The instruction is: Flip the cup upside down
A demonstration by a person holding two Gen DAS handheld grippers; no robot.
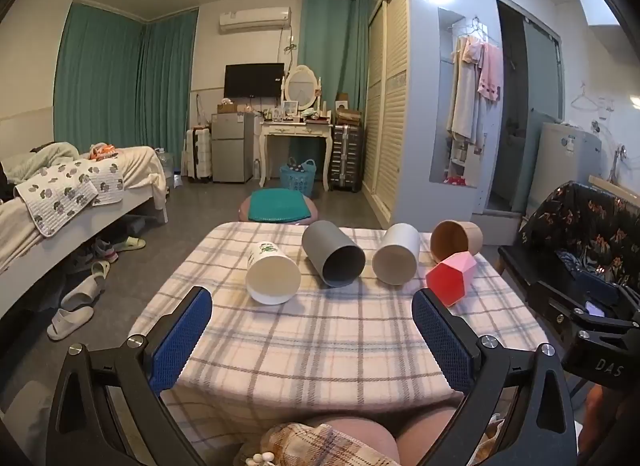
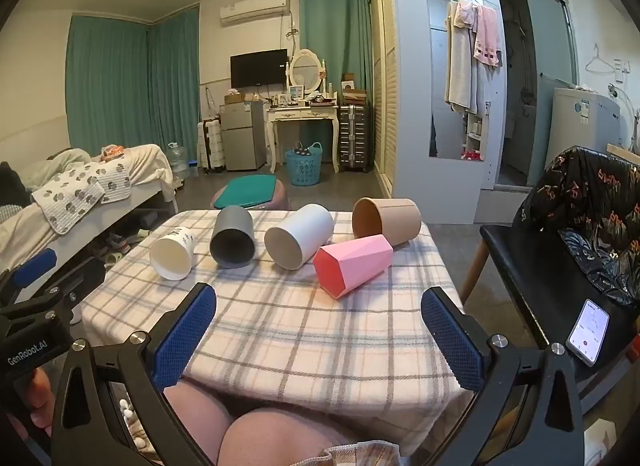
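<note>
Several cups lie on their sides in a row on the plaid-clothed table (image 1: pixel 320 346), mouths toward me: a white printed paper cup (image 1: pixel 272 276), a dark grey cup (image 1: pixel 334 254), a light grey cup (image 1: pixel 396 260), a brown cup (image 1: pixel 456 240) and a pink faceted cup (image 1: pixel 450 280). They also show in the right wrist view: white (image 2: pixel 173 252), dark grey (image 2: pixel 233 242), light grey (image 2: pixel 298 236), brown (image 2: pixel 386 221), pink (image 2: pixel 352 266). My left gripper (image 1: pixel 312 306) is open and empty, short of the cups. My right gripper (image 2: pixel 319 302) is open and empty, short of the pink cup.
A black chair (image 2: pixel 560 266) with a floral cloth and a phone (image 2: pixel 587 332) stands right of the table. A bed (image 1: pixel 60 201) is at the left, slippers (image 1: pixel 76 314) on the floor. A stool with a green cushion (image 1: pixel 278 205) stands beyond the table.
</note>
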